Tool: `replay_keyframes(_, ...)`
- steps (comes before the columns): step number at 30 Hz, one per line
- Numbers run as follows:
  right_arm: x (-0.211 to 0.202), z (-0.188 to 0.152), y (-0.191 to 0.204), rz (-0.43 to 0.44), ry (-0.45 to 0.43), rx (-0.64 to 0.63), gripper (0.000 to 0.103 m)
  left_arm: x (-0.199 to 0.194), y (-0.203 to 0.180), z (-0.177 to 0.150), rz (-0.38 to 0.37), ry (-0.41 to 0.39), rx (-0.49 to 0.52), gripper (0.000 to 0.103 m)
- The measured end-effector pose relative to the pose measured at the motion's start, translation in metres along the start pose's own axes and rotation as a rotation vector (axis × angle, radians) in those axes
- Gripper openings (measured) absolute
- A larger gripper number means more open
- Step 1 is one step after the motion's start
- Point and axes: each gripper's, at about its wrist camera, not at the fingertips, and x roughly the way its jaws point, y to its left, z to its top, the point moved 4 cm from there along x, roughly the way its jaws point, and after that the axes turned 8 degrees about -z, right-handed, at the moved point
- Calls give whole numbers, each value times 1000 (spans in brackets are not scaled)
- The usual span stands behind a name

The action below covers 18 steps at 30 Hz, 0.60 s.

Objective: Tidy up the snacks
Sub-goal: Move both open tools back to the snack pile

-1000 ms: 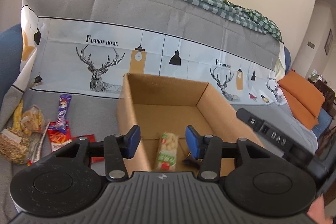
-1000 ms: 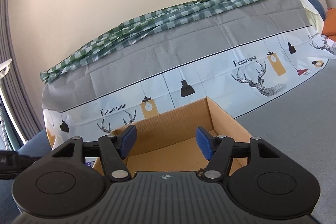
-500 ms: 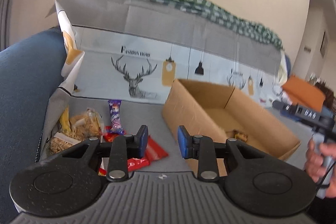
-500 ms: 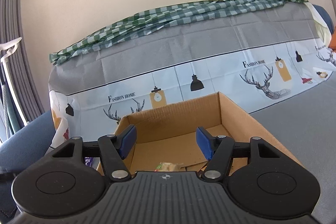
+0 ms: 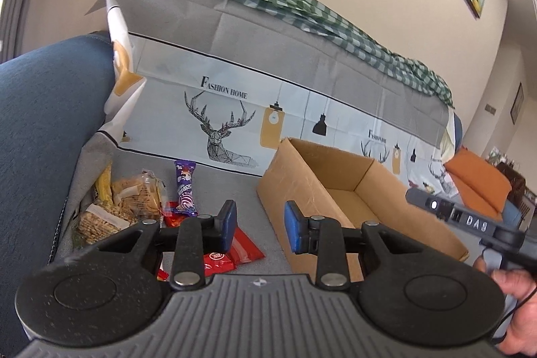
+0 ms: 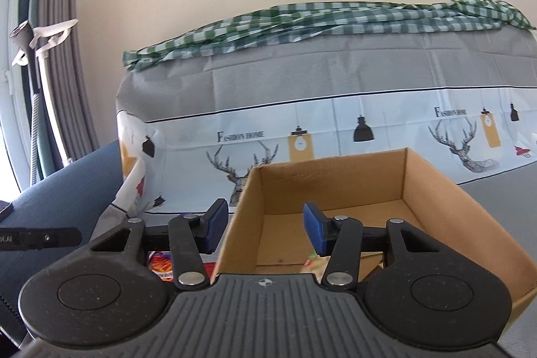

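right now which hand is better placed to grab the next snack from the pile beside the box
Left. The left gripper points at the loose snacks, its fingers empty just above the red wrapper. The right gripper faces into the cardboard box, with the pile off to its side.

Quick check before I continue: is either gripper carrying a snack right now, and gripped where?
Nothing is held. The left gripper has empty jaws above the red wrappers; the right gripper is empty too, jaws just closing somewhat over the cardboard box.
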Motion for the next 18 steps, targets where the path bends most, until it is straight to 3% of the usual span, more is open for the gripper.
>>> replay_keyframes(7, 4, -9, 16, 30, 24, -37, 51, -8, 19, 8, 6, -42, -120, 34)
replay_keyframes(18, 10, -16, 28, 74, 30, -101, 50, -4, 31, 8, 32, -41, -175, 34)
